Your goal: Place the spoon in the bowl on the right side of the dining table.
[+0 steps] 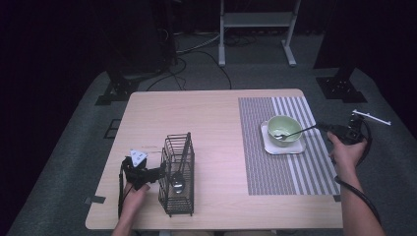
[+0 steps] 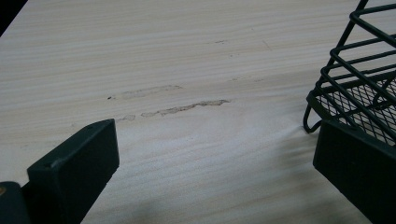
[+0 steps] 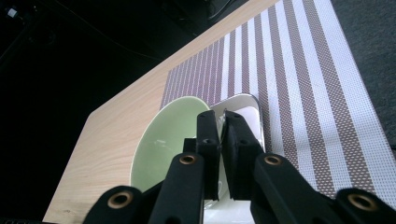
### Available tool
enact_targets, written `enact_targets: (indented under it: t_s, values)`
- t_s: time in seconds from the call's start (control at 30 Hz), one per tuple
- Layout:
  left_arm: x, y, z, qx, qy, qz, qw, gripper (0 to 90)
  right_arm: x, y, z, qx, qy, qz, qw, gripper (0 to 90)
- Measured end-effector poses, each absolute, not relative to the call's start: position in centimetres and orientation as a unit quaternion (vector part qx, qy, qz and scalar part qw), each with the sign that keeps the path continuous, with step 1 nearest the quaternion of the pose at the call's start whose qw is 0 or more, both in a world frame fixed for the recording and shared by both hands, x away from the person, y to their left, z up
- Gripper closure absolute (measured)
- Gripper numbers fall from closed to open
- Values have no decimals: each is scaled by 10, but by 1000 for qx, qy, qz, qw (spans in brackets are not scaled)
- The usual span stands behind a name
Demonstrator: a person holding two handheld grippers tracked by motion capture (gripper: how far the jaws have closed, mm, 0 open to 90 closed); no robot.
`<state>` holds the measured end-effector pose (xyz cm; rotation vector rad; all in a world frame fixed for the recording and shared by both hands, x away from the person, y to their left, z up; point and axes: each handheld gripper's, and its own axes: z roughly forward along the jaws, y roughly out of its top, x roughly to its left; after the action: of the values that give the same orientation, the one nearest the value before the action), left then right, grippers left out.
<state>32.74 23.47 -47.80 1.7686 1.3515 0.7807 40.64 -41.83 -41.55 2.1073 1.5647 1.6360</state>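
Now right gripper clamps spoon resting in green bowl.

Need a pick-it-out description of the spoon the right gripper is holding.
Start at the striped placemat on the table's right half; a white square plate sits on it, bearing a pale green bowl. The spoon rests its head inside that bowl, handle angled out to the right gripper. Unlike the utensils standing in the black wire caddy, it lies slanted.
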Motion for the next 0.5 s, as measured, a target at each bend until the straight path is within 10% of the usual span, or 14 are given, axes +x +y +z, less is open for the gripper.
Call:
enact_targets:
  t_s: [0.5]
  values:
    - [327,234,-478,695,527,309,379,0,400,-416,-426,672,524,524,5,713]
